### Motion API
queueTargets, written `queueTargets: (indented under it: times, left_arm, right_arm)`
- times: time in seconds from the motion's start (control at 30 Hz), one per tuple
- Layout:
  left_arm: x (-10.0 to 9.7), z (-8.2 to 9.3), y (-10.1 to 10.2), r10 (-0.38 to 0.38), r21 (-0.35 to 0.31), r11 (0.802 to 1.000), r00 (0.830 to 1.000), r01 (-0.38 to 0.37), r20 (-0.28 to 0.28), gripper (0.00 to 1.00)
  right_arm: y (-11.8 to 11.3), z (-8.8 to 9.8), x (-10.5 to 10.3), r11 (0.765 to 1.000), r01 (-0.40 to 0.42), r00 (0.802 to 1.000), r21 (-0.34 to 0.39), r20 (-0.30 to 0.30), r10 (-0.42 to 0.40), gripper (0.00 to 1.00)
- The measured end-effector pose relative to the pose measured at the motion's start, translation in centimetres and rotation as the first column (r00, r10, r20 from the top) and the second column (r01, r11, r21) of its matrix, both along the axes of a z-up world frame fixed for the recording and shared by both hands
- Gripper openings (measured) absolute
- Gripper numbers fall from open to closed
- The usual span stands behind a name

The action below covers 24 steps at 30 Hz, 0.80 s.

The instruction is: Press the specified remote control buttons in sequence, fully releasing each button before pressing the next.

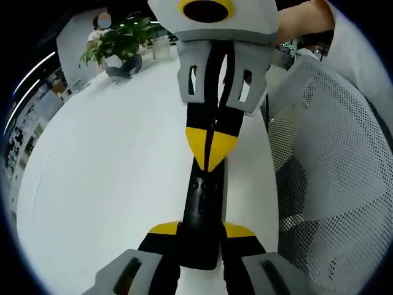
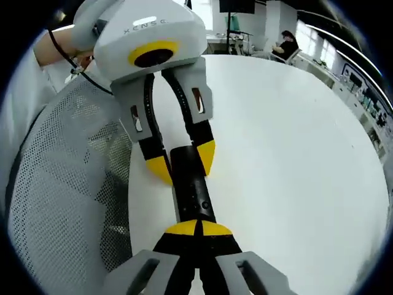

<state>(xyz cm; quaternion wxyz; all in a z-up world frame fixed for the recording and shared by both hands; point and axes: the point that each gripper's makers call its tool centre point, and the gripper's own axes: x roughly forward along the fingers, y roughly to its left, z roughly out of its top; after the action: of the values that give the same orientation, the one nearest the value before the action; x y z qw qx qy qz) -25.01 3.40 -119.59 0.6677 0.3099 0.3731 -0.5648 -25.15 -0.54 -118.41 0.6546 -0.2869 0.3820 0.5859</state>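
Note:
A slim black remote control point(image 1: 202, 203) lies lengthwise over the white table point(image 1: 110, 153), near its edge. My left gripper point(image 1: 202, 231) is shut on the near end of the remote, one yellow tip on each long side. In the right gripper view the left gripper point(image 2: 183, 161) clamps the far end of the remote point(image 2: 191, 184). My right gripper point(image 2: 198, 228) is shut, its yellow tips together and resting on the remote's button face. From the left gripper view the right gripper point(image 1: 210, 147) comes down from above, its joined tips touching the remote's top face.
A grey mesh chair point(image 1: 331, 172) stands close against the table edge beside the remote, and the chair point(image 2: 67, 184) shows again at the left. A potted plant point(image 1: 120, 38) sits at the table's far side. Seated people point(image 2: 285, 42) are in the background.

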Motion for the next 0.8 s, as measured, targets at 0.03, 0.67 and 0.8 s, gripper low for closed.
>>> queueTargets:
  times: [0.03, 0.67, 0.8]
  left_arm:
    - [0.0, -0.01, 0.0, 0.002, -0.001, 1.0, 1.0, -0.002, 0.0, 0.23]
    - [-0.06, -0.1, 0.01, 0.008, -0.006, 1.0, 1.0, -0.008, 0.003, 0.23]
    - [-0.09, -0.07, 0.01, 0.015, 0.001, 1.0, 1.0, -0.015, 0.0, 0.23]
  right_arm:
    - [0.03, 0.05, -0.01, 1.0, 0.003, 1.0, 0.003, 0.001, -0.003, 0.0]
    - [0.68, -0.07, 0.1, 0.997, -0.041, 0.987, -0.063, 0.151, 0.05, 0.0]
    - [0.68, 0.07, 0.05, 0.999, -0.004, 0.987, -0.046, 0.157, 0.012, 0.0]
